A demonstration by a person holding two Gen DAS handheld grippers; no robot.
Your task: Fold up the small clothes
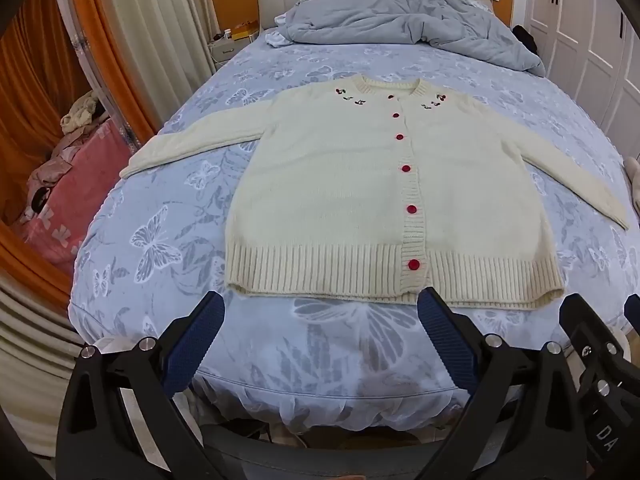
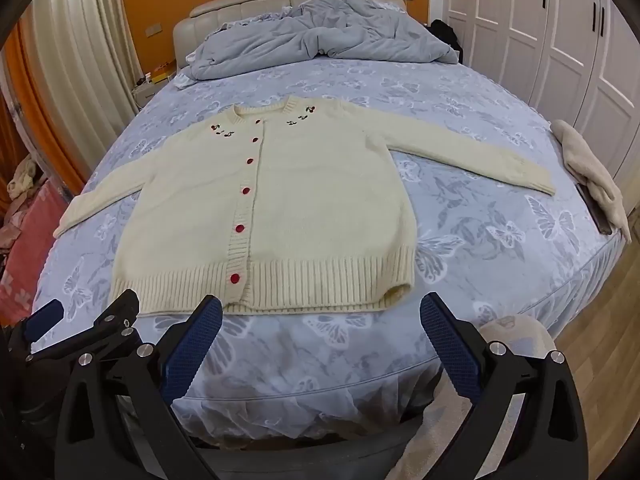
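A cream knitted cardigan (image 1: 340, 184) with red buttons lies flat, front up, on the blue butterfly bedspread (image 1: 168, 216), both sleeves spread out to the sides. It also shows in the right wrist view (image 2: 320, 204). My left gripper (image 1: 320, 316) is open and empty, held above the foot of the bed just short of the ribbed hem. My right gripper (image 2: 320, 316) is open and empty beside it, also short of the hem. In the left wrist view the right gripper (image 1: 600, 320) shows at the right edge. In the right wrist view the left gripper (image 2: 88, 316) shows at the left.
A crumpled grey duvet (image 1: 400, 20) lies at the headboard. A beige garment (image 2: 592, 172) and a dark flat object (image 2: 596, 208) lie at the bed's right edge. White wardrobes (image 2: 560, 32) stand on the right, curtains (image 1: 132, 40) and a pink-covered pile (image 1: 60, 200) on the left.
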